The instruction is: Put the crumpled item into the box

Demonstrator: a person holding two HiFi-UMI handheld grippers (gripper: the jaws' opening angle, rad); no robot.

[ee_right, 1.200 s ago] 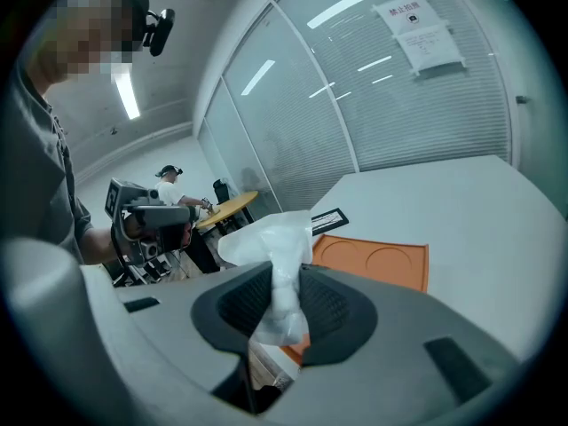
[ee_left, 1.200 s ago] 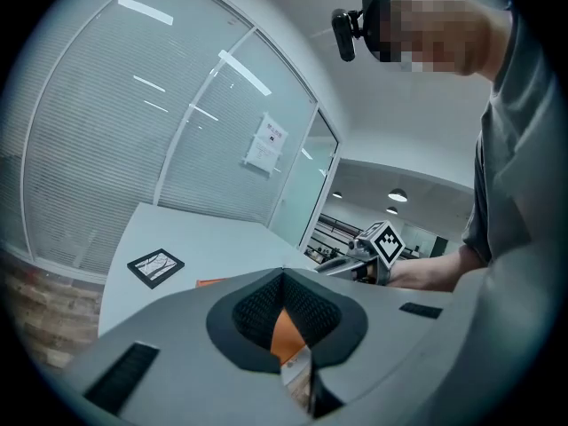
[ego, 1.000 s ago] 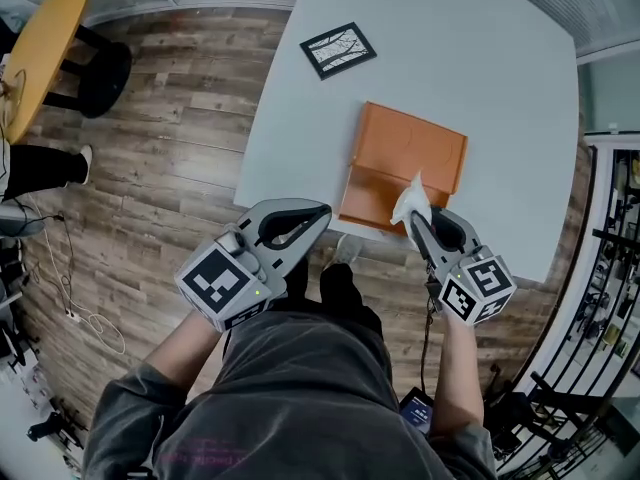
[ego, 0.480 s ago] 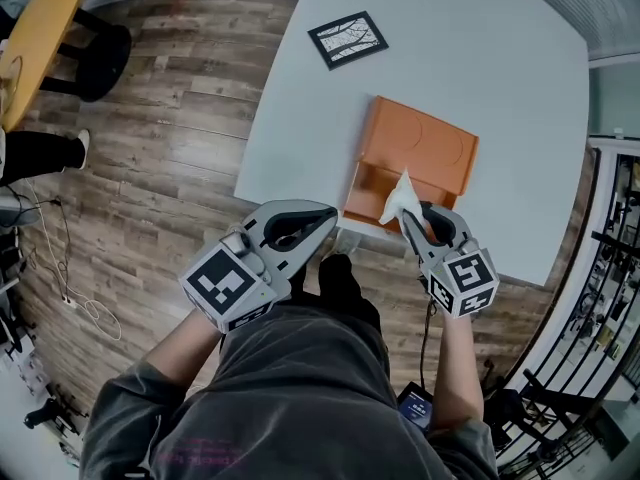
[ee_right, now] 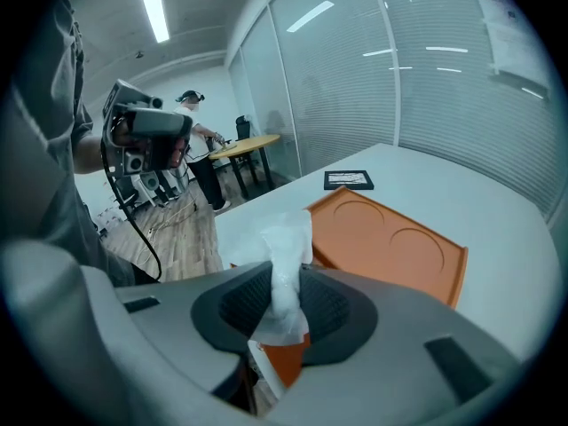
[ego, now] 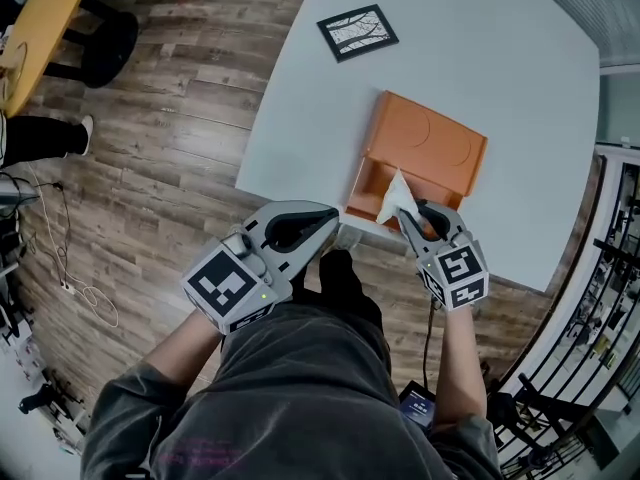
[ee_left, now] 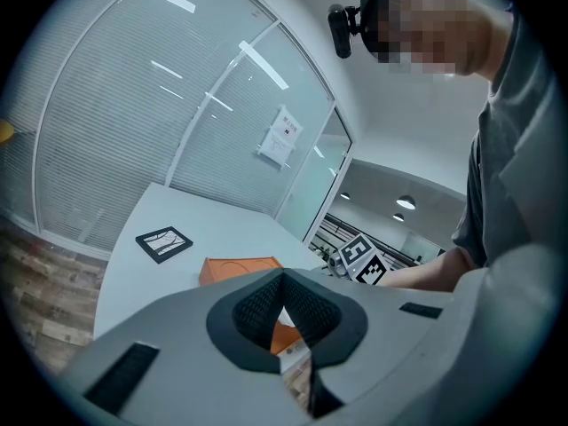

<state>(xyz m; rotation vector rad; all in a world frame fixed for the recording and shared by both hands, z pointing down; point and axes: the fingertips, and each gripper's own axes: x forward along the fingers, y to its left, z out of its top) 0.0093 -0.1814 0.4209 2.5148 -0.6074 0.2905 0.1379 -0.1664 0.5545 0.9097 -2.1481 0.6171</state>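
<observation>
My right gripper pinches the tissue just over the open half of the box. Left gripper closed, empty, farther off.

Watching remotely, I see the right hand-held gripper cover the near corner of the orange box. The lower end of the crumpled item is lost between its jaws. The left hand-held gripper masks most of the box beyond it. The worktop runs off the top edge ahead of both. The pattern on the framed picture is too small to read.
</observation>
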